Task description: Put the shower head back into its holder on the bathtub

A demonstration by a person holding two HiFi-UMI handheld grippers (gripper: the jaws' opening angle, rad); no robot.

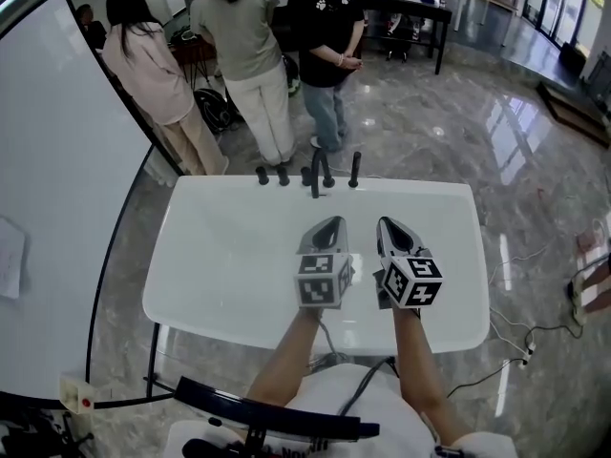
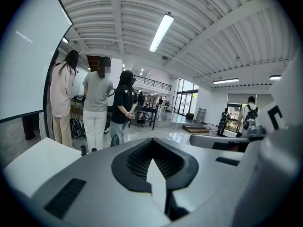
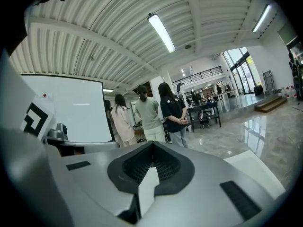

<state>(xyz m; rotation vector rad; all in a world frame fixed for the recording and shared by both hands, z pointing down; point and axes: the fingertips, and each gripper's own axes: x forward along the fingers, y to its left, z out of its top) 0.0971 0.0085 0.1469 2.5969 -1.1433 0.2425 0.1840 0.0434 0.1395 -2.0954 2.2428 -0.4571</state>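
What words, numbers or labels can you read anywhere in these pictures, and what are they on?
No text is legible.
Left gripper and right gripper: only black-and-white square markers, not letters.
Black T-shirt: small white print, too small to read.
Sheet on the white board: blurred, unreadable.

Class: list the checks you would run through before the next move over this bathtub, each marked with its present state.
1. Left gripper empty, jaws together: ok.
2. Right gripper empty, jaws together: ok.
3. Both grippers held above the bathtub: ok.
4. Shower head in its holder among the black fittings at the far rim: cannot tell.
5. People beyond the bathtub not touching it: ok.
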